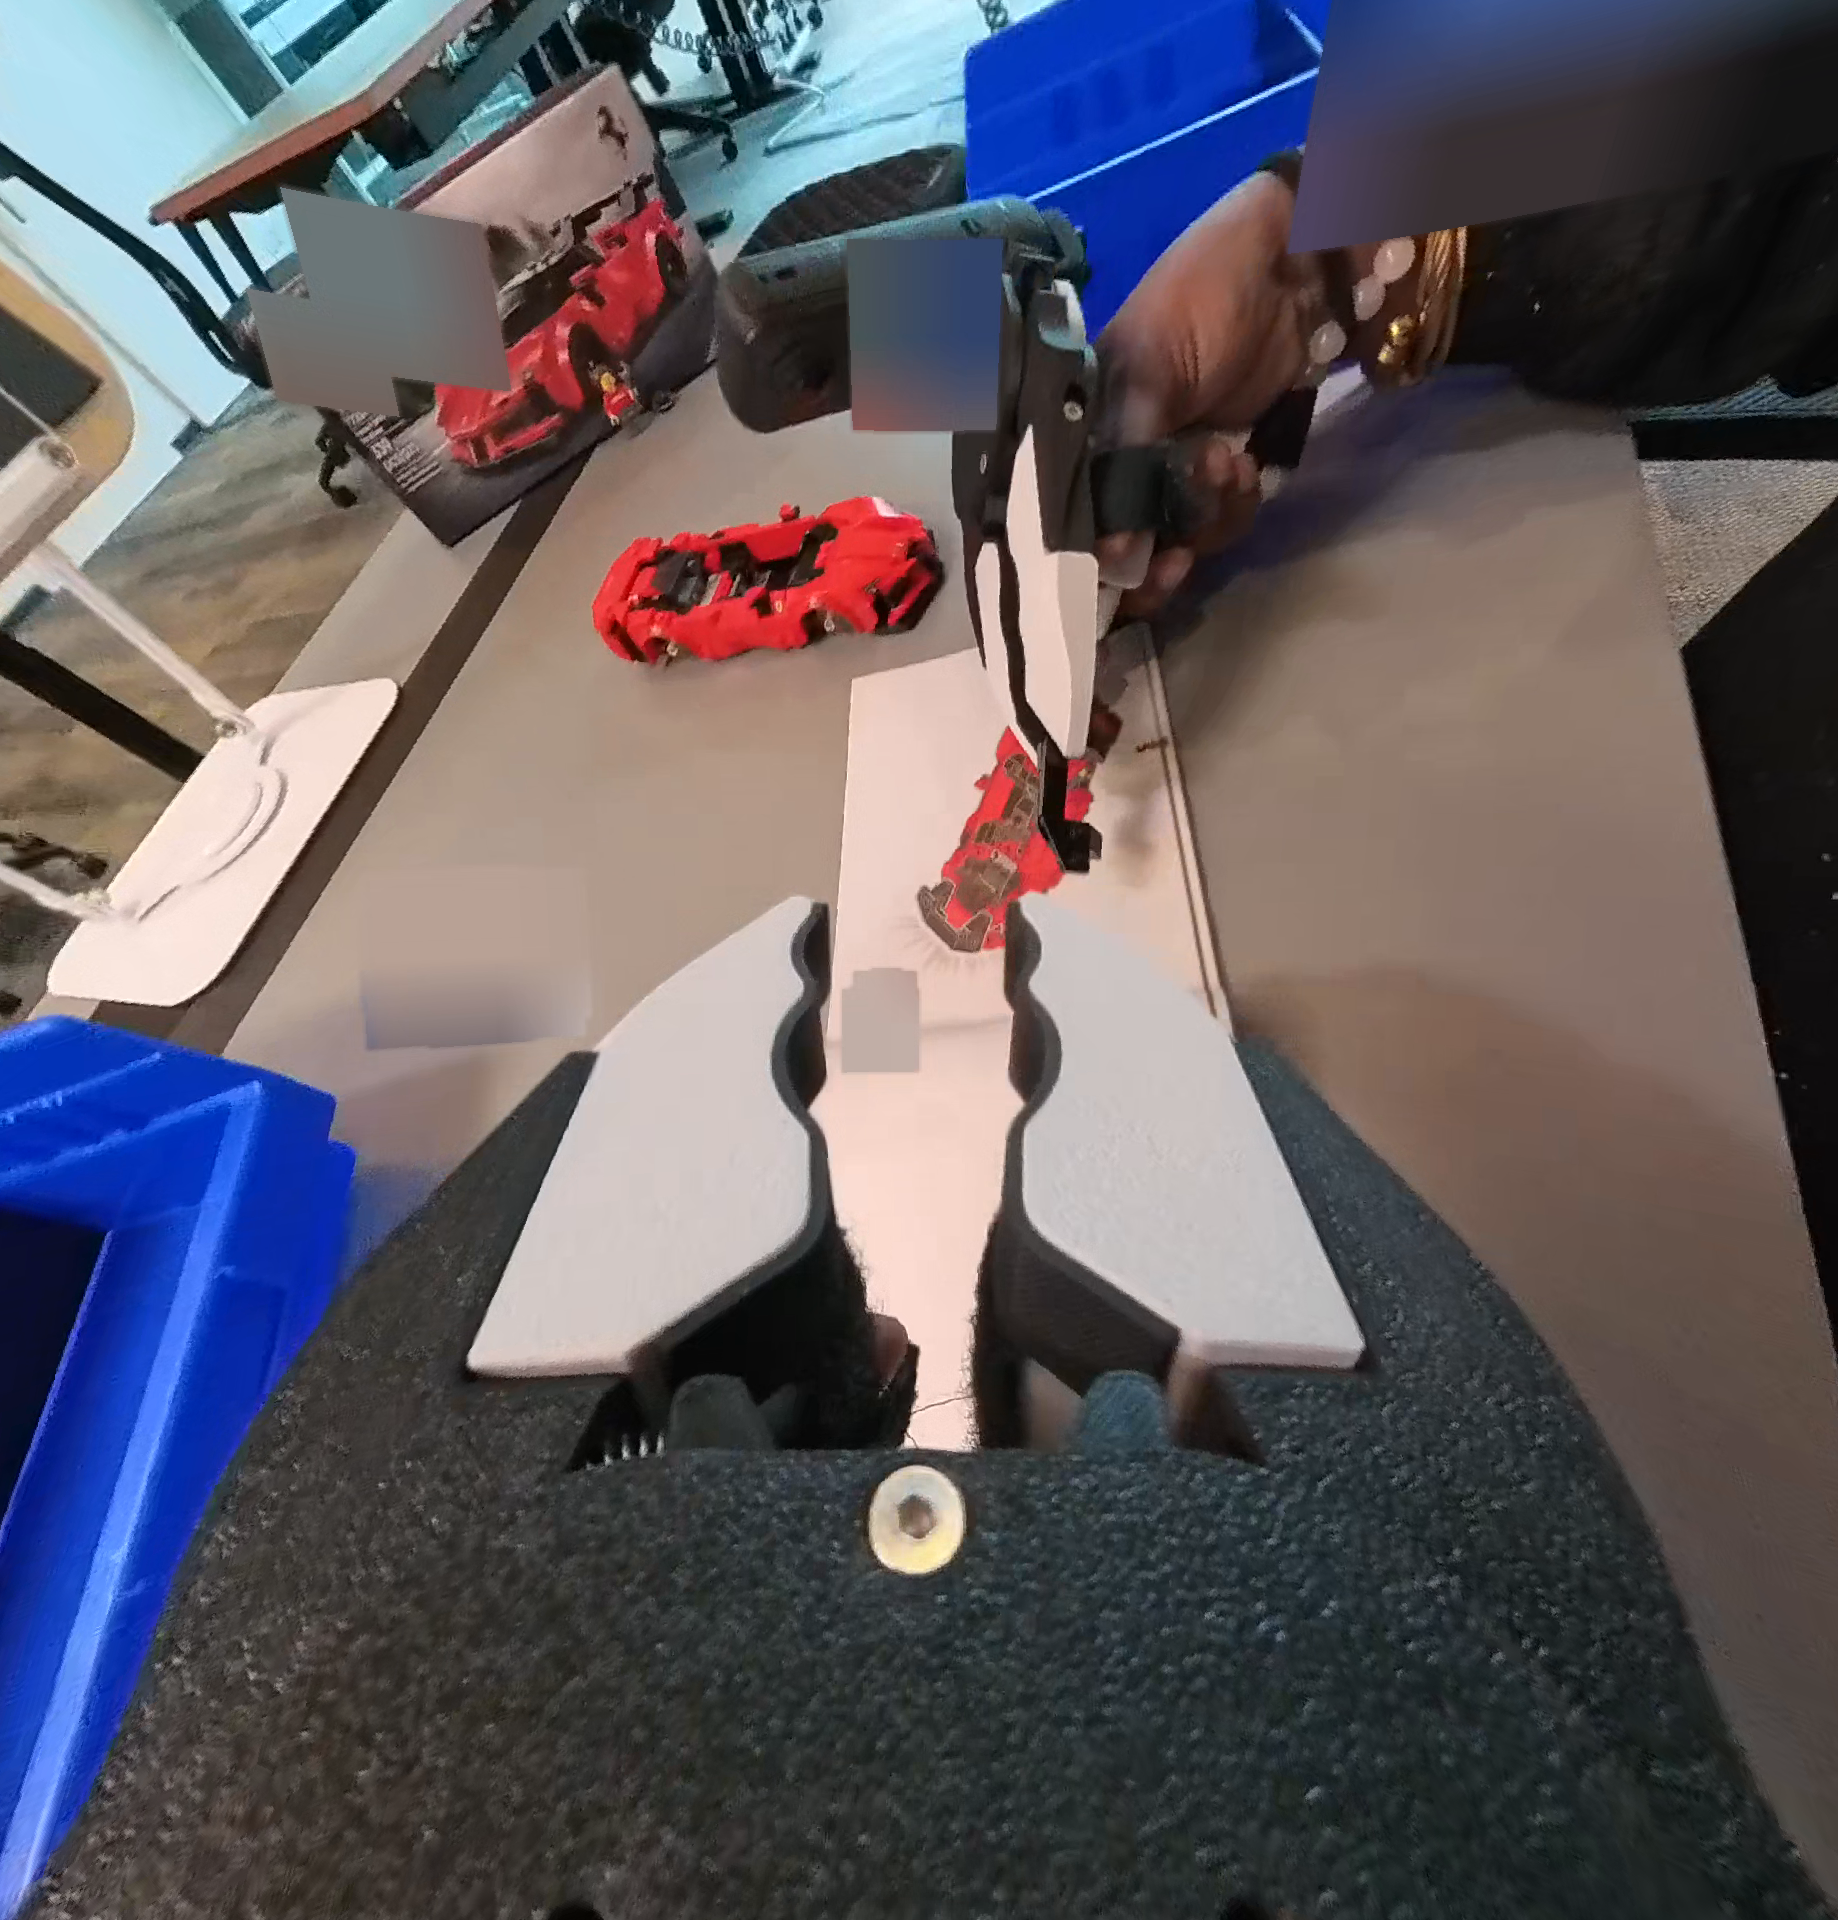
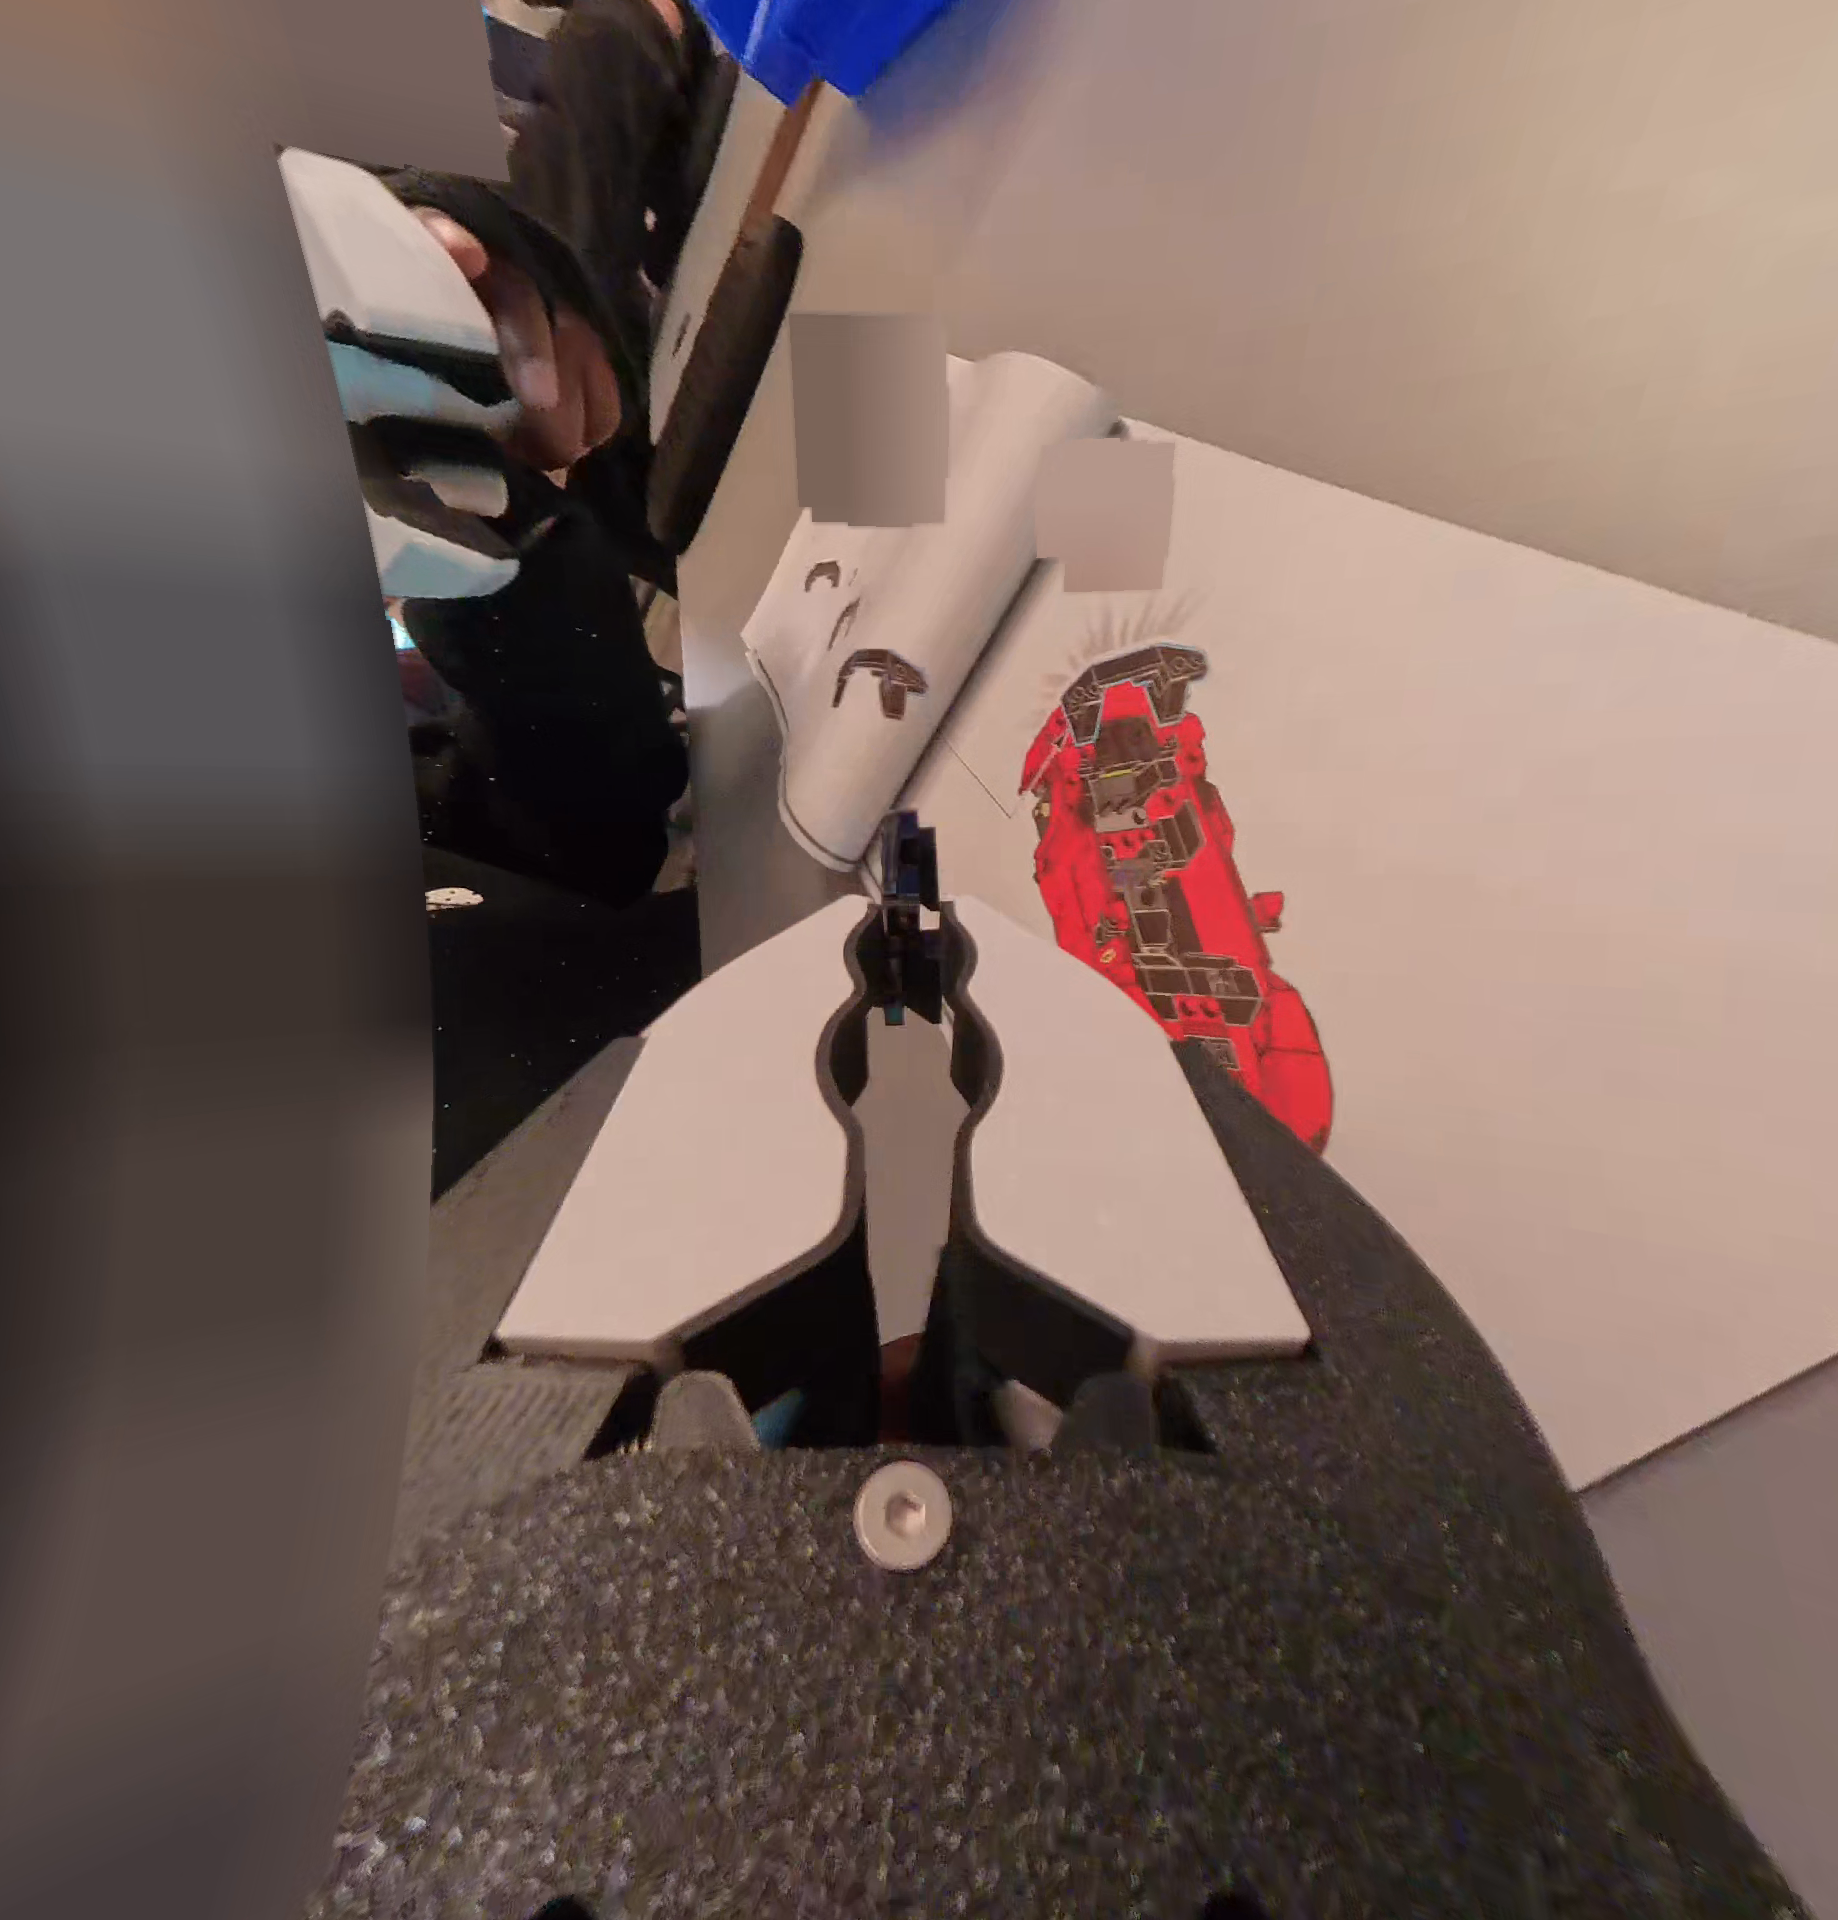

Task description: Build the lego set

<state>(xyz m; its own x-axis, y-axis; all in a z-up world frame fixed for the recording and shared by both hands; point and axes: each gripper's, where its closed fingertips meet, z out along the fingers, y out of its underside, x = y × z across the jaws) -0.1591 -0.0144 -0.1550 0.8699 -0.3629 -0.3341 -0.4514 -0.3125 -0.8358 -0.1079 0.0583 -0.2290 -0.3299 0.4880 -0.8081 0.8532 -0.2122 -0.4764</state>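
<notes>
The partly built red Lego car point(image 1: 769, 582) lies on the grey table, far left of the open instruction booklet point(image 1: 915, 748). My left gripper point(image 1: 920, 930) is open and empty, hovering over the near end of the booklet. My right gripper point(image 1: 1066, 831) points down over the booklet's printed red car. In the right wrist view, my right gripper point(image 2: 910, 920) is shut on a small black Lego piece point(image 2: 910, 868) that sticks out past its tips, just above the booklet point(image 2: 1517, 935). The left gripper's white fingers point(image 2: 416, 312) show at the upper left, held by a hand.
The Lego set's box point(image 1: 541, 312) stands at the table's back left. One blue bin point(image 1: 115, 1299) is at the near left and another point(image 1: 1133, 135) at the far right. A white stand base point(image 1: 229, 831) overhangs the left edge. A dark headset point(image 1: 790, 343) lies behind the car. Spacing between my two grippers at the tips: around 12 cm.
</notes>
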